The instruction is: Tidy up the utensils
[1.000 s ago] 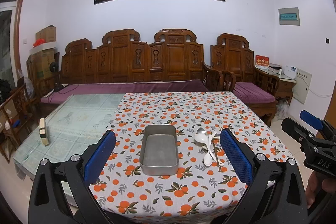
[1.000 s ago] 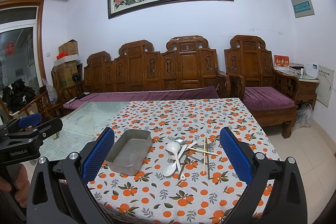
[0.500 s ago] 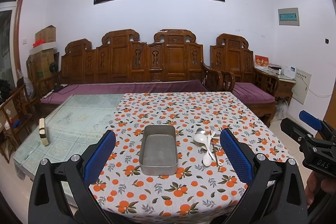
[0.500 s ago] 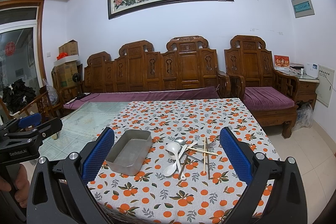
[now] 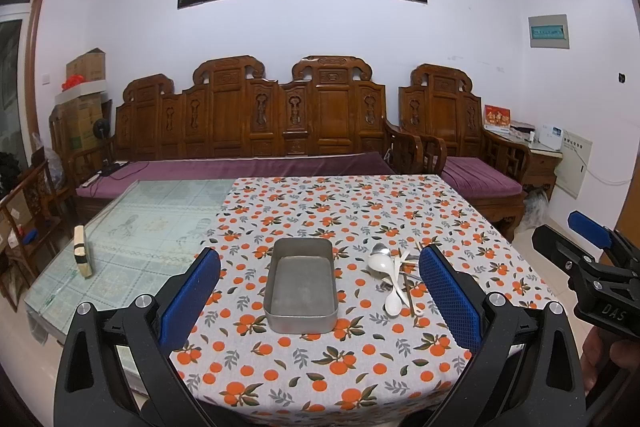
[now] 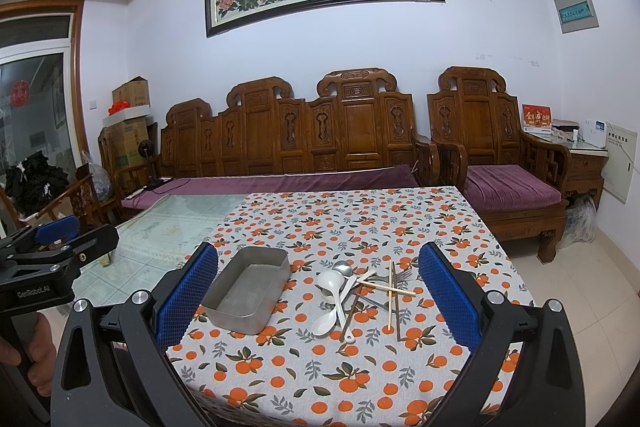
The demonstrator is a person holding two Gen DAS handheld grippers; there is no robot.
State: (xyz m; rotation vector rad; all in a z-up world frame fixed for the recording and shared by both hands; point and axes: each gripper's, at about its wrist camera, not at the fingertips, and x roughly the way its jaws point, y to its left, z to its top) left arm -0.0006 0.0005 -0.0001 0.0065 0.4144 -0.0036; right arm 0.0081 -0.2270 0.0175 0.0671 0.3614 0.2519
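Note:
An empty grey metal tray [image 5: 301, 285] [image 6: 249, 293] sits on the orange-print tablecloth [image 5: 320, 359]. To its right lies a pile of utensils [image 5: 396, 277] [image 6: 360, 293]: white spoons [image 6: 330, 283], a metal spoon, a fork and chopsticks [image 6: 390, 291]. My left gripper [image 5: 320, 301] is open and empty, held above the near table edge facing the tray. My right gripper [image 6: 318, 301] is open and empty, facing the tray and the pile. Each gripper shows at the side of the other's view, the right one [image 5: 588, 251] and the left one [image 6: 52, 247].
The left half of the table is bare glass [image 5: 132, 227] with a small block [image 5: 82, 251] on it. A carved wooden sofa [image 5: 256, 131] with purple cushions stands behind the table. A wooden armchair [image 6: 500, 155] stands at the back right.

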